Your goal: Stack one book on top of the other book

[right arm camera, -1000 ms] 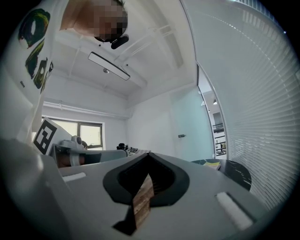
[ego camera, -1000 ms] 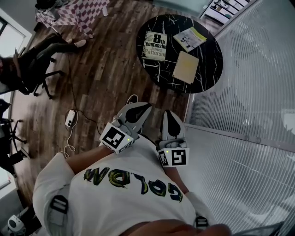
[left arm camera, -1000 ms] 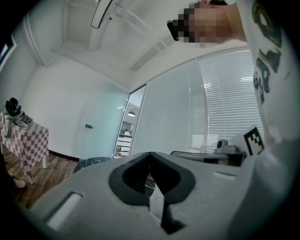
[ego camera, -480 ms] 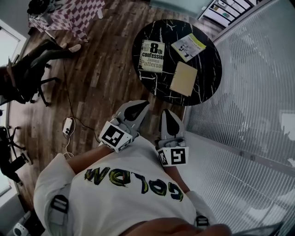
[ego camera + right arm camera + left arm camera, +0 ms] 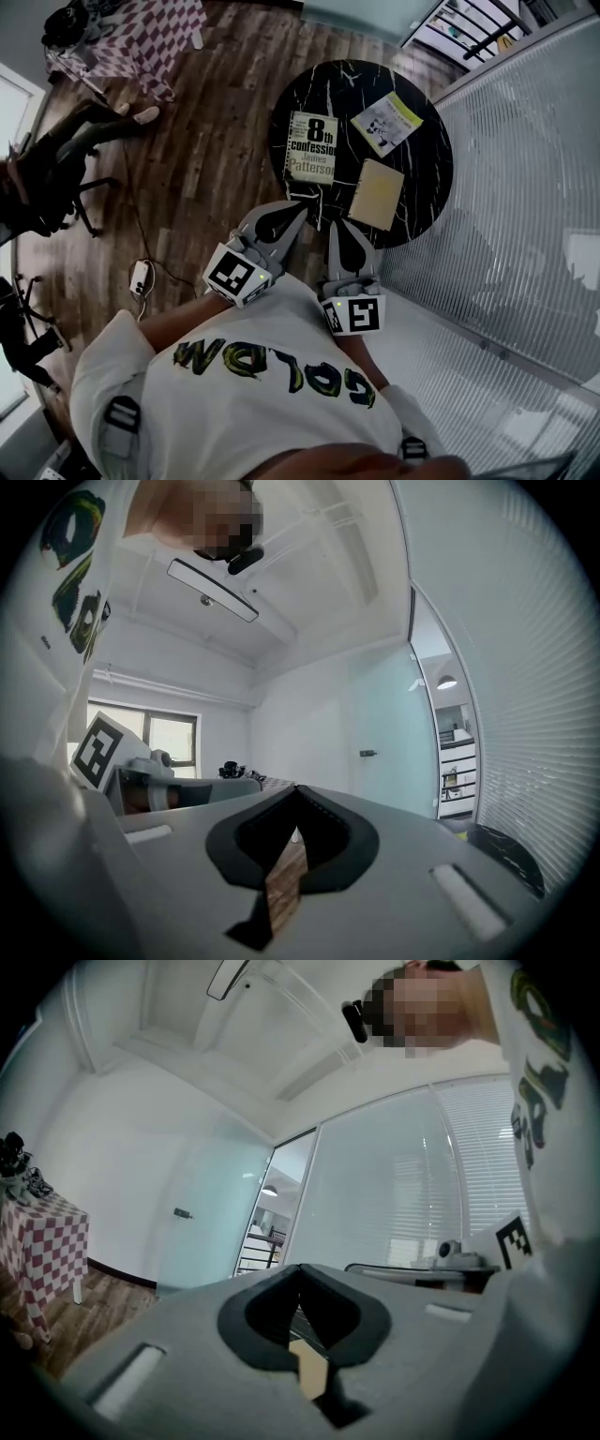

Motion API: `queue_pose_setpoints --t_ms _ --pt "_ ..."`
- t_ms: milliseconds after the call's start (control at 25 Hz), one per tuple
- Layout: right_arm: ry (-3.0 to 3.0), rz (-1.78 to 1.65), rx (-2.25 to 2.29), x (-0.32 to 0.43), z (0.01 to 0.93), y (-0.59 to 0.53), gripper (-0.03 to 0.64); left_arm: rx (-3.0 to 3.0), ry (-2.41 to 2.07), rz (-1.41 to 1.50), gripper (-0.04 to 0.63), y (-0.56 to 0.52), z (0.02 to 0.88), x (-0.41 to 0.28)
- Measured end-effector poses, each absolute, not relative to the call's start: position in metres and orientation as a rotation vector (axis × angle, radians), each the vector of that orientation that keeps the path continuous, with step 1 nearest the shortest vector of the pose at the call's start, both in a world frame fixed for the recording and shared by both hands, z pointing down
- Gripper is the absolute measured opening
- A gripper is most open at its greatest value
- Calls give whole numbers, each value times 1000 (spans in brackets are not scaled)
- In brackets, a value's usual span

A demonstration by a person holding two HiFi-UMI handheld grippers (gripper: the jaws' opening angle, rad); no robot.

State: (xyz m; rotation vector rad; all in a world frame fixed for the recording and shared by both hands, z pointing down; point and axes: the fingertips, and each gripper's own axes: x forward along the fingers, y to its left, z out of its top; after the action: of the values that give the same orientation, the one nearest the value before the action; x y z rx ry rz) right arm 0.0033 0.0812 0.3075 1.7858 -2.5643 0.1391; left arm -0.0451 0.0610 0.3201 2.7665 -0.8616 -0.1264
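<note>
Head view: closed, empty left hand-held gripper (image 5: 296,211) and right hand-held gripper (image 5: 337,228) near table (image 5: 427,178); blinds (image 5: 525,187) rightward, power strip (image 5: 140,275) leftward.

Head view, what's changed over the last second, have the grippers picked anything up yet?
The person has carried both grippers toward the round black table. Their tips were short of it before and now show at its near edge. Nothing was taken or let go: the left gripper and right gripper stay shut and empty. The 8th Confession book, yellow booklet and tan book lie as before, unstacked.
</note>
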Motion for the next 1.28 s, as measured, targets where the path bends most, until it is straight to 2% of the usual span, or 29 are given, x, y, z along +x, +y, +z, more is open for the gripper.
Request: queue_pose_setpoints --t_ms 520,1280 --pt "-2550 160 1780 -18 316 -4 0 2738 -859 -117 3 -22 329 -66" --pt "-2540 255 1721 21 328 -10 0 2650 -944 -59 3 -24 339 -42"
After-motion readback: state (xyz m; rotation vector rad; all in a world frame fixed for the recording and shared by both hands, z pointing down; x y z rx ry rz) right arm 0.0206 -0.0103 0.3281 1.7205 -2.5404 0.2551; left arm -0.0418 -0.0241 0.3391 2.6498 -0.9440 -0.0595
